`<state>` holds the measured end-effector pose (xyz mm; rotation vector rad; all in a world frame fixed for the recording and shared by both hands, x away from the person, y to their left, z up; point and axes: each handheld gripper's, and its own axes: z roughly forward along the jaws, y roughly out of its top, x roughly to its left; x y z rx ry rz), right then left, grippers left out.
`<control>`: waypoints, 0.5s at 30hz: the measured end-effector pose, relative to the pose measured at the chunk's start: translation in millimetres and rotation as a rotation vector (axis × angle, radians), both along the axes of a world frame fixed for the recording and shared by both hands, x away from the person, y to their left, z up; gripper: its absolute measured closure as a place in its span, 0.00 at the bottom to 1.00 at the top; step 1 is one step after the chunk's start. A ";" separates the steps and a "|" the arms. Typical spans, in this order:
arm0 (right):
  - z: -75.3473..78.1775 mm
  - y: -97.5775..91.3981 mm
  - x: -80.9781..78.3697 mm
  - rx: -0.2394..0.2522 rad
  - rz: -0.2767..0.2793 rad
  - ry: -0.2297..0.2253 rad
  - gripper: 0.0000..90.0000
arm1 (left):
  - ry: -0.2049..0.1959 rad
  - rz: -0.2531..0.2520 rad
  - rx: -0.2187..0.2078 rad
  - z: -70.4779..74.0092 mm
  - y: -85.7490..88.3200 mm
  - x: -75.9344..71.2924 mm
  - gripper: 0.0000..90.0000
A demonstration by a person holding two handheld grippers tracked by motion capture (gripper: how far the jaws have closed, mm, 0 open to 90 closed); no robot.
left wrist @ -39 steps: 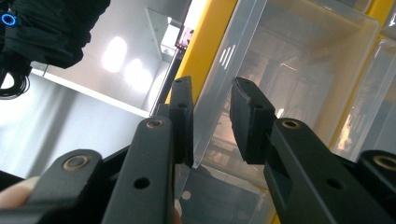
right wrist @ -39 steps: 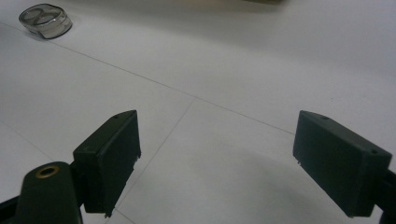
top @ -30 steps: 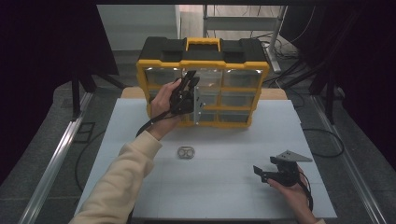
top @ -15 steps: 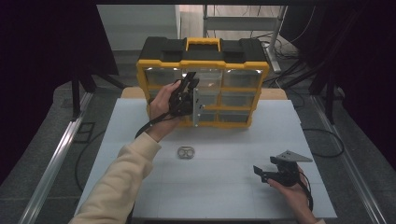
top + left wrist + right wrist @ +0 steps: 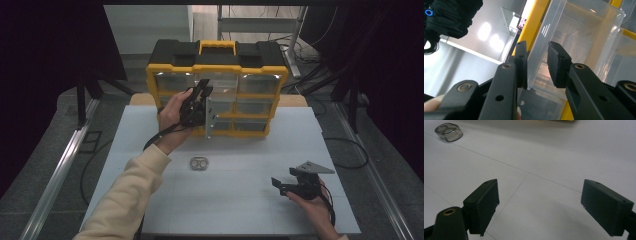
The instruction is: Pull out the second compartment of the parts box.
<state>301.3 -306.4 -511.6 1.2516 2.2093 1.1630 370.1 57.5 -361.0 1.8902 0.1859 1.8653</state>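
A: Start with the big thing. What's the state of the cabinet?

B: The yellow-and-black cabinet stands upright at the far edge of the white table, handle on top, clear drawers in rows across its front. One drawer, in the middle row towards the left, juts out of the front; the others look flush.

A: Who has it?

B: The left gripper. In its own view the jaws straddle the drawer's clear front wall at a corner. One pad lies against the plastic on the outside; the other sits close on the inside, with a sliver of gap, so I read it as a narrow hold on the wall rather than a hard pinch.

A: And the other hand?

B: The right gripper rests low on the table near the person, well apart from the cabinet. Its jaws stand wide with nothing but bare table between them.

A: Anything small?

B: A little clear ring-shaped piece lies on the table between the two hands, untouched; it also shows far off in the right gripper view.

A: So how far along?

B: Early, I'd judge. The drawer is partly out; whatever goes in or comes out, likely that small piece, is yet to be handled, and the drawer isn't closed.
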 end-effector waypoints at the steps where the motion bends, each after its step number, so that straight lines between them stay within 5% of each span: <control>1: 0.0 0.0 0.0 0.000 0.000 0.000 0.17 | 0.000 -0.001 0.000 0.0 0.1 -0.4 0.78; 15: 0.3 0.0 -0.2 0.000 0.001 0.000 0.17 | -0.003 -0.006 0.001 -0.3 0.5 -4.4 0.78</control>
